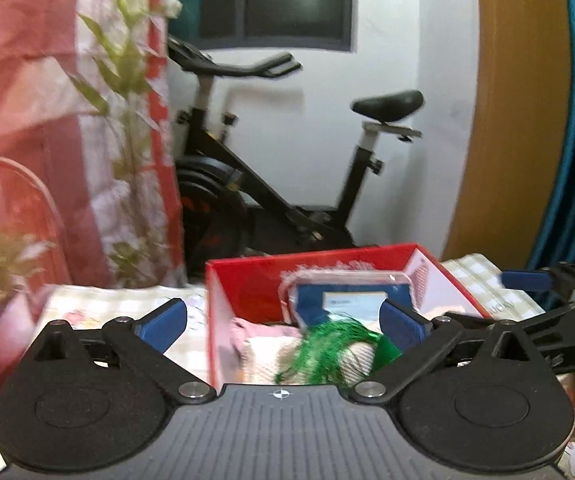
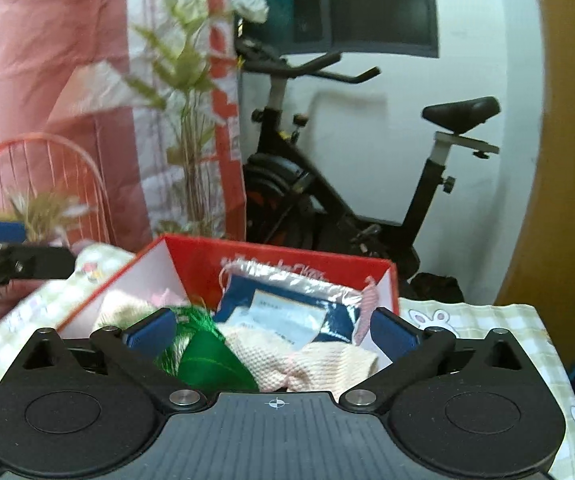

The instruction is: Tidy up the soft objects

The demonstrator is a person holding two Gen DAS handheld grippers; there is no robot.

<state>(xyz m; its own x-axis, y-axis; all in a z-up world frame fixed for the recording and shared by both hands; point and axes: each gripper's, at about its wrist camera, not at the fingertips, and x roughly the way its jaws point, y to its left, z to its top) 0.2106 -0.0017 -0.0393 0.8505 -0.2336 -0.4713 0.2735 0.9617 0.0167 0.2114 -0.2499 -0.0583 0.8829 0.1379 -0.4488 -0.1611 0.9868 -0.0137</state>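
Note:
A red box [image 1: 311, 258] with white inner walls stands on a checked tablecloth. It holds a cream waffle cloth [image 1: 267, 356], a shiny green tassel [image 1: 327, 344], a pink cloth [image 1: 263, 330] and a blue packet [image 1: 351, 300] in clear wrap. My left gripper [image 1: 283, 324] hangs open over the box's near edge, with nothing between its blue pads. My right gripper [image 2: 273, 330] is open as well, above the same red box [image 2: 279, 252], the cream cloth [image 2: 327, 356], the green tassel [image 2: 211, 360] and the blue packet [image 2: 287, 312]. It grips nothing.
A black exercise bike [image 2: 327, 200] stands behind the table by the white wall. A pink floral curtain [image 1: 47, 120], a leafy plant [image 2: 187, 100] and a red wire chair back [image 2: 47, 160] crowd the left. A wooden panel [image 1: 519, 120] rises on the right. The tablecloth [image 2: 487, 320] shows beside the box.

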